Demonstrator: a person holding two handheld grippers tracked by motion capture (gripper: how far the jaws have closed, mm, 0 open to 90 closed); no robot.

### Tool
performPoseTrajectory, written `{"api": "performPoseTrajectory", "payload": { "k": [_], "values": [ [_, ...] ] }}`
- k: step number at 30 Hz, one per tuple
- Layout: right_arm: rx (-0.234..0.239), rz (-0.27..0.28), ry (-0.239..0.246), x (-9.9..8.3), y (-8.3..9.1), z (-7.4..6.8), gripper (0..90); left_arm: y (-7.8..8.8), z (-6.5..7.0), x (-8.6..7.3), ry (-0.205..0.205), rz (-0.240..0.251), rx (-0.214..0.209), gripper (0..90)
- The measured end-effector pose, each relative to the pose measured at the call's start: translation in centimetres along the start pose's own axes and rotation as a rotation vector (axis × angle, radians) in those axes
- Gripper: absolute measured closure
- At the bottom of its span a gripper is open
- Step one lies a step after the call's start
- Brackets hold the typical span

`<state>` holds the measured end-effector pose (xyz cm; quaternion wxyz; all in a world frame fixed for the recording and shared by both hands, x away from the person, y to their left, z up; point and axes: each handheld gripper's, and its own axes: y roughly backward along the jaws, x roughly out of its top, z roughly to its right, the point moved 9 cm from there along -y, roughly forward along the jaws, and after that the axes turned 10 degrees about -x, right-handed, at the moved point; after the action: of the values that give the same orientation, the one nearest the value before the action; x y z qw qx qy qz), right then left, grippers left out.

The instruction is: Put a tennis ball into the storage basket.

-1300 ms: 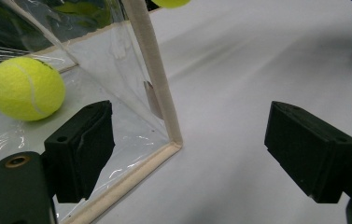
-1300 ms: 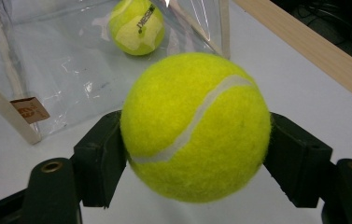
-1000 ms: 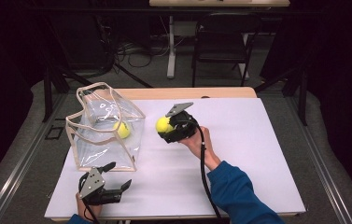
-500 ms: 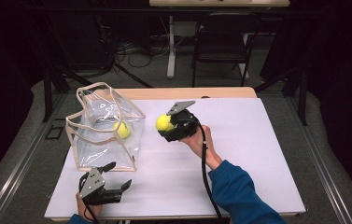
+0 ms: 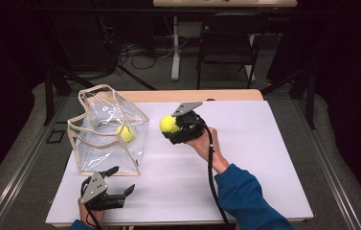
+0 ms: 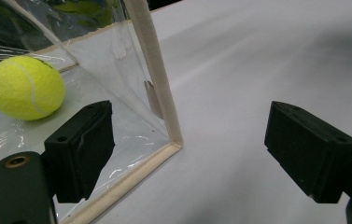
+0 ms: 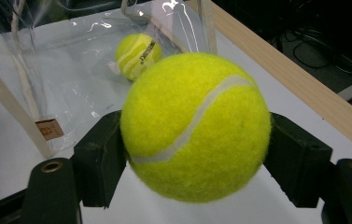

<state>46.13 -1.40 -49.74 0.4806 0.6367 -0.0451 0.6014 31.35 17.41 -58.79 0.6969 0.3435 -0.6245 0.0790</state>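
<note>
My right gripper [image 5: 172,125] is shut on a yellow tennis ball [image 5: 169,123] and holds it above the white table, just right of a clear plastic bag [image 5: 106,129] with beige trim. Up close, the held tennis ball [image 7: 196,126] sits squeezed between both black jaws. A second tennis ball [image 5: 125,133] lies inside the bag, and this ball [image 7: 138,55] shows behind the held one. My left gripper [image 5: 120,184] rests low near the table's front left edge, open, with nothing between its jaws. Its camera sees the bag's corner seam [image 6: 157,84] and the bagged ball [image 6: 25,87].
The white table top [image 5: 254,158] has free room to the right and front. A wooden strip [image 5: 207,95] runs along its far edge. Chairs, cables and a desk leg stand on the floor beyond. A blue sleeve [image 5: 245,199] comes in from the bottom right.
</note>
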Motion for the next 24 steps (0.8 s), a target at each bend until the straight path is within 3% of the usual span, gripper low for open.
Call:
{"api": "performPoseTrajectory", "payload": {
  "k": [24],
  "values": [
    [-0.003,0.036,0.004,1.2,1.0,0.0,26.7,0.1,0.0,0.0,0.000,-0.003,0.000,16.0]
  ]
}}
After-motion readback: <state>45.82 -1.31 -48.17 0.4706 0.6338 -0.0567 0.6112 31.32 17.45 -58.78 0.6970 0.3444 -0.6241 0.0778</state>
